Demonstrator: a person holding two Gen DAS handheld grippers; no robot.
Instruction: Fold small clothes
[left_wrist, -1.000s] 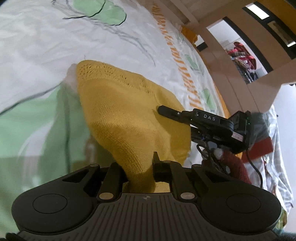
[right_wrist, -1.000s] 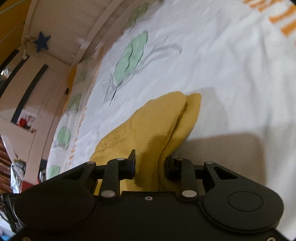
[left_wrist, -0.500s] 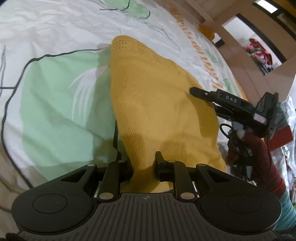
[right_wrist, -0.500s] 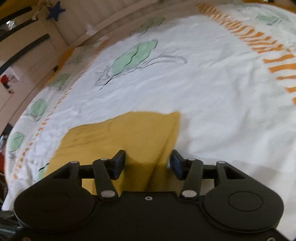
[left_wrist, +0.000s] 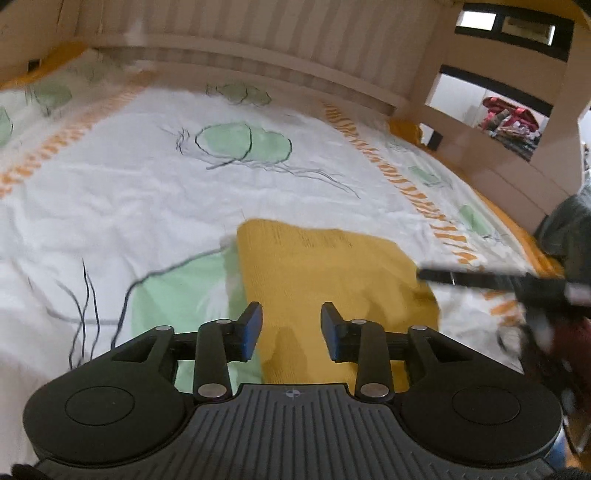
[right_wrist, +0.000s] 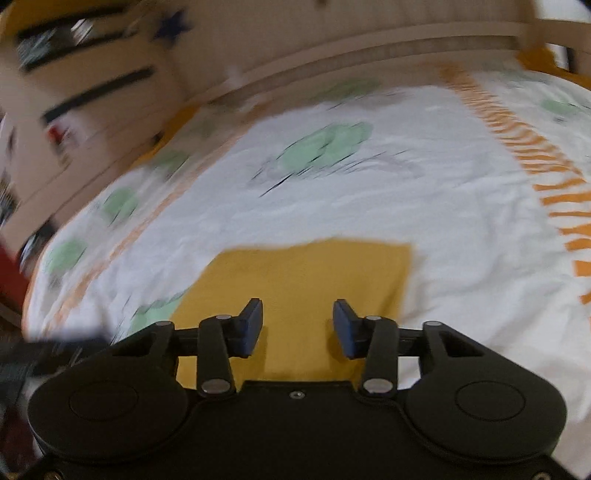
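Yellow knit garment (left_wrist: 325, 266) lay flat, folded, on printed bedsheet (left_wrist: 147, 192). Your left gripper (left_wrist: 291, 326) and right gripper (right_wrist: 297, 326) hovered wide apart, empty. Knit looked soft, light, floppy; pinch edge or corner.

A bed (left_wrist: 110, 192) with a white sheet printed in green and orange fills both frames. A folded yellow knit garment (left_wrist: 332, 266) lies flat at lower centre.

Leaf-printed bedsheet (left_wrist: 147, 192), slatted wooden headboard (left_wrist: 258, 48)

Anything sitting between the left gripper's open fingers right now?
Only the yellow knitted garment lying flat on the white printed bedsheet, seen through the left gripper in the left wrist view; nothing is pinched.
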